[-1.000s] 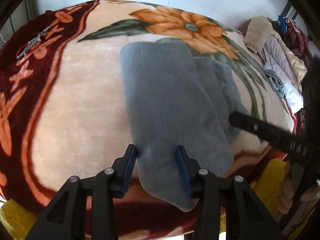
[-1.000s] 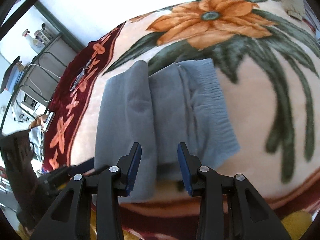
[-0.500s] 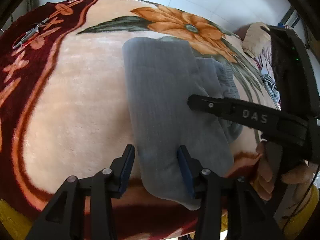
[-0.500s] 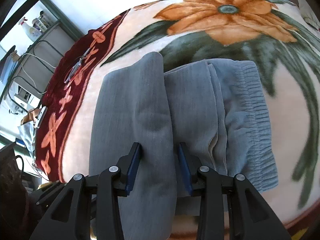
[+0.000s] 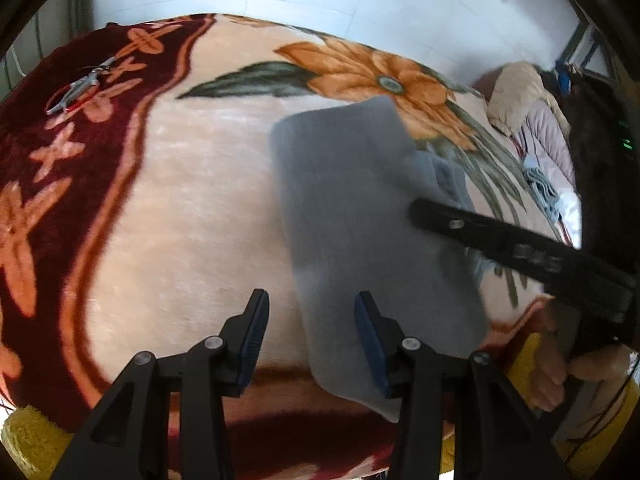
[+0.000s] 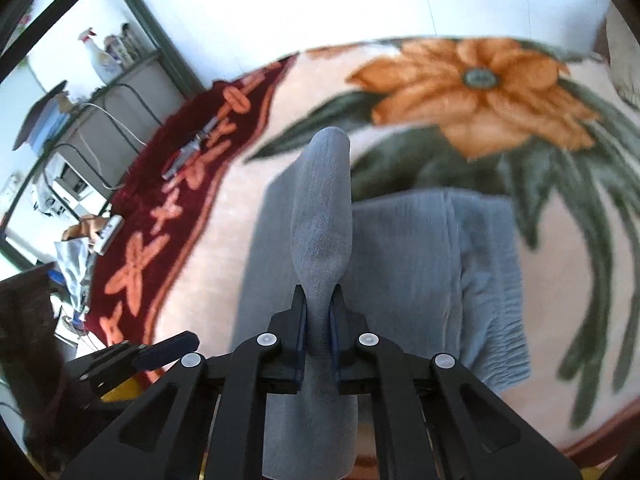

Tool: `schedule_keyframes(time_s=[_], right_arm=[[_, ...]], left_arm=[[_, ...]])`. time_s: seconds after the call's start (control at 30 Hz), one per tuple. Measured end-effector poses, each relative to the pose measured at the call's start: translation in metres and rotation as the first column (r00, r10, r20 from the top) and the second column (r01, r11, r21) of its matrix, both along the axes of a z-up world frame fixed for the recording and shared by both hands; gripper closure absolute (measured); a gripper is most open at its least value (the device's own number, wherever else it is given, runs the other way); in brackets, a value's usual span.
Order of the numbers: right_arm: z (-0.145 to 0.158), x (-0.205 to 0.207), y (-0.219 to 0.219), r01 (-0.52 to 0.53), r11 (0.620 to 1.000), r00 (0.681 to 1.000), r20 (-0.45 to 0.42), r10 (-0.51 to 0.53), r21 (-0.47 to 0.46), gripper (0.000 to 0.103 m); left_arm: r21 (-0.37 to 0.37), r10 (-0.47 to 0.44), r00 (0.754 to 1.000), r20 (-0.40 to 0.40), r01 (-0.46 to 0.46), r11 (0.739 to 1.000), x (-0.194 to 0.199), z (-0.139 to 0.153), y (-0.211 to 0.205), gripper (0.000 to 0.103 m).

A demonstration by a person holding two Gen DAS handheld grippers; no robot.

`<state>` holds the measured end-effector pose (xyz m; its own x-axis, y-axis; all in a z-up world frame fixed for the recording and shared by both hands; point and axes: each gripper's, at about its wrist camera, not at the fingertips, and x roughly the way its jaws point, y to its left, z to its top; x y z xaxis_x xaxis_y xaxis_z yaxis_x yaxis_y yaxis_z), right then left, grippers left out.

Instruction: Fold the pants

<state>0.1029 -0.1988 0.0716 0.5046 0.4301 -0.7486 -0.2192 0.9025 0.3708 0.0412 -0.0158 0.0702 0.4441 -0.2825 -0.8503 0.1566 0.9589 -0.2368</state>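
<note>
Grey pants [image 5: 360, 216] lie partly folded on a floral blanket [image 5: 192, 200]. In the right wrist view my right gripper [image 6: 319, 312] is shut on the edge of the top pant-leg layer [image 6: 322, 208] and lifts it into a raised ridge; the waistband part [image 6: 492, 272] lies flat to the right. My left gripper [image 5: 310, 336] is open and empty, low over the near end of the pants. The right gripper also shows in the left wrist view [image 5: 520, 252], reaching in from the right.
Scissors [image 5: 76, 88] lie on the dark red border at the far left. A pile of clothes [image 5: 532, 132] sits at the far right. A shelf with bottles [image 6: 104, 60] stands beyond the bed. Yellow edging [image 5: 32, 436] runs under the blanket's near edge.
My right gripper closed on the top pant-leg layer and raised it. My left gripper shifted left, so the pants now sit right of its centre; it stays open.
</note>
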Motion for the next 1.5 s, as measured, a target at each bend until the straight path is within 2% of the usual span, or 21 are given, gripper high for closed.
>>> schedule_keyframes(time_s=[0.17, 0.3, 0.67, 0.83, 0.97, 1.03, 1.13, 1.3, 1.4, 1.43, 1.5], right_arm=[[0.027, -0.010, -0.020, 0.024, 0.998, 0.997, 0.072, -0.020, -0.052, 0.093], [0.027, -0.010, -0.039, 0.064, 0.994, 0.995, 0.086, -0.056, -0.089, 0.093], [-0.029, 0.004, -0.083, 0.187, 0.978, 0.982, 0.011, -0.187, -0.095, 0.093], [-0.042, 0.004, -0.087, 0.203, 0.972, 0.979, 0.022, -0.202, -0.116, 0.092], [-0.048, 0.006, -0.094, 0.225, 0.966, 0.974, 0.007, -0.226, -0.128, 0.079], [-0.047, 0.005, -0.099, 0.228, 0.967, 0.973, -0.007, -0.230, -0.116, 0.077], [-0.036, 0.001, -0.103, 0.237, 0.965, 0.971, -0.008, -0.239, -0.109, 0.077], [-0.010, -0.001, -0.098, 0.221, 0.973, 0.973, 0.080, -0.216, -0.068, 0.077], [-0.006, 0.012, -0.089, 0.175, 0.984, 0.981, 0.092, -0.171, -0.035, 0.080], [-0.008, 0.017, -0.086, 0.160, 0.987, 0.983, 0.091, -0.157, -0.033, 0.085], [-0.015, 0.028, -0.081, 0.150, 0.988, 0.986, 0.081, -0.146, -0.049, 0.089]], left_arm=[[-0.005, 0.026, 1.000, 0.018, -0.026, 1.000, 0.004, 0.009, 0.008, 0.056], [-0.001, 0.018, 1.000, 0.025, -0.018, 1.000, 0.010, 0.012, 0.002, 0.056], [0.030, -0.074, 0.996, 0.055, 0.073, 0.997, 0.034, 0.012, -0.043, 0.056], [0.037, -0.122, 0.990, 0.065, 0.120, 0.992, 0.045, 0.005, -0.067, 0.056], [0.097, -0.162, 0.985, 0.053, 0.157, 0.983, 0.052, -0.012, -0.085, 0.056], [0.119, -0.171, 0.984, 0.045, 0.164, 0.979, 0.052, -0.018, -0.089, 0.056], [0.106, -0.166, 0.985, 0.049, 0.160, 0.981, 0.051, -0.015, -0.086, 0.056], [0.057, -0.163, 0.982, 0.099, 0.158, 0.986, 0.055, 0.008, -0.084, 0.056], [0.042, -0.179, 0.975, 0.133, 0.175, 0.984, 0.064, 0.015, -0.091, 0.057], [0.042, -0.184, 0.974, 0.134, 0.180, 0.983, 0.068, 0.015, -0.094, 0.061], [0.041, -0.189, 0.972, 0.139, 0.185, 0.982, 0.075, 0.011, -0.098, 0.073]])
